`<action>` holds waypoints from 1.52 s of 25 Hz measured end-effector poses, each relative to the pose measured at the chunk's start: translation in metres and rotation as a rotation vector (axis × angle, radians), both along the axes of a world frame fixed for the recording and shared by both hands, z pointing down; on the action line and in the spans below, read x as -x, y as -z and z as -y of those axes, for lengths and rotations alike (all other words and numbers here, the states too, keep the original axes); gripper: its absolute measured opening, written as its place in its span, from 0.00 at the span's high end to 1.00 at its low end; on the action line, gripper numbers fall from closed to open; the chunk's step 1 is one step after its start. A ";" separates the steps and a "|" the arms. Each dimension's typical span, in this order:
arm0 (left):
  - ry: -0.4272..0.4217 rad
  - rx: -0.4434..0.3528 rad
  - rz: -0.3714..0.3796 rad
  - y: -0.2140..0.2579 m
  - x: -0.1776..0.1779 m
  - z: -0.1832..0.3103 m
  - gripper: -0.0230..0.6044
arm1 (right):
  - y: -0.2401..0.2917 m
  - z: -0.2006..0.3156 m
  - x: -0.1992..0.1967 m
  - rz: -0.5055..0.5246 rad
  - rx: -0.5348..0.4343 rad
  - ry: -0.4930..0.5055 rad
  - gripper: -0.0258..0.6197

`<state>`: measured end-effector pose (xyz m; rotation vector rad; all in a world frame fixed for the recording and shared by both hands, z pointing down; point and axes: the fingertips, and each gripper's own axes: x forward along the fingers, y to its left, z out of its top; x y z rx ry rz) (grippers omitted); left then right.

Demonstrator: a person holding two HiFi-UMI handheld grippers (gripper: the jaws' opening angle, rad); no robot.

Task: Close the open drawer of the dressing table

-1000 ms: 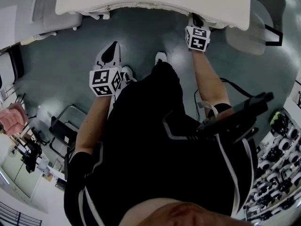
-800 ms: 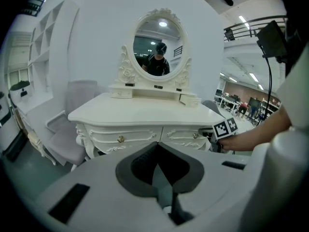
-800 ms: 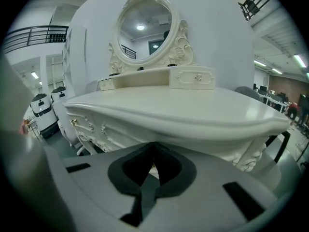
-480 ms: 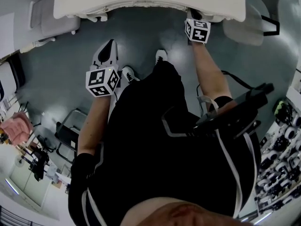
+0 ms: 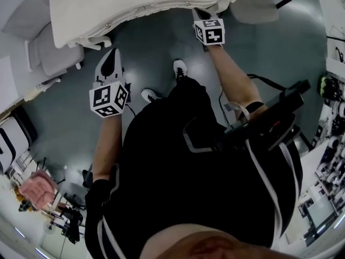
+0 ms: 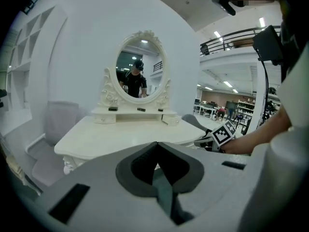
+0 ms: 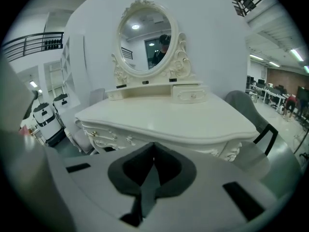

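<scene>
**Inspector:** Left gripper first.

**Assessor:** Left gripper (image 6: 156,151): jaws together, nothing between them. The head view places it at 10 o'clock of the person, over the floor and near the left end of the dressing table (image 6: 120,135).

**Inspector:** The right?

**Assessor:** Right gripper (image 7: 153,151): jaws pressed together, empty. The head view sets it at 1 o'clock, with its tip at the table's front edge.

**Inspector:** Location of the drawer?

**Assessor:** The drawer (image 7: 189,94) is the small one at the right end of the shelf beneath the mirror (image 7: 145,30). It lies at 12 o'clock from the right gripper, stands forward of the shelf line, and is well apart from both grippers.

**Inspector:** Does the head view confirm that?

**Assessor:** No. It shows only the front part of the tabletop. Shelf, mirror and drawer appear in the gripper views alone. Only the left gripper view shows the right gripper's marker cube (image 6: 223,134) and forearm, at 3 o'clock beside the table's right corner.

**Inspector:** Surroundings, obstructions?

**Assessor:**
- A grey chair (image 7: 244,108) stands at 3 o'clock of the table.
- A padded grey seat (image 5: 58,61) stands at the table's left end.
- A gold knob (image 7: 93,134) sits on the carved apron at 9 o'clock in the right gripper view.
- The tabletop lies between the jaws and the drawer.
- A person is reflected in the mirror.
</scene>
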<state>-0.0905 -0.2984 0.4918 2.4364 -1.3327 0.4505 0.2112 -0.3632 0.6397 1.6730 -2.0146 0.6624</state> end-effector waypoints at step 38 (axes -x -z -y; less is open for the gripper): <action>-0.124 -0.314 -0.145 0.194 0.013 0.002 0.96 | 0.365 -0.133 0.048 0.011 -0.527 -0.034 0.95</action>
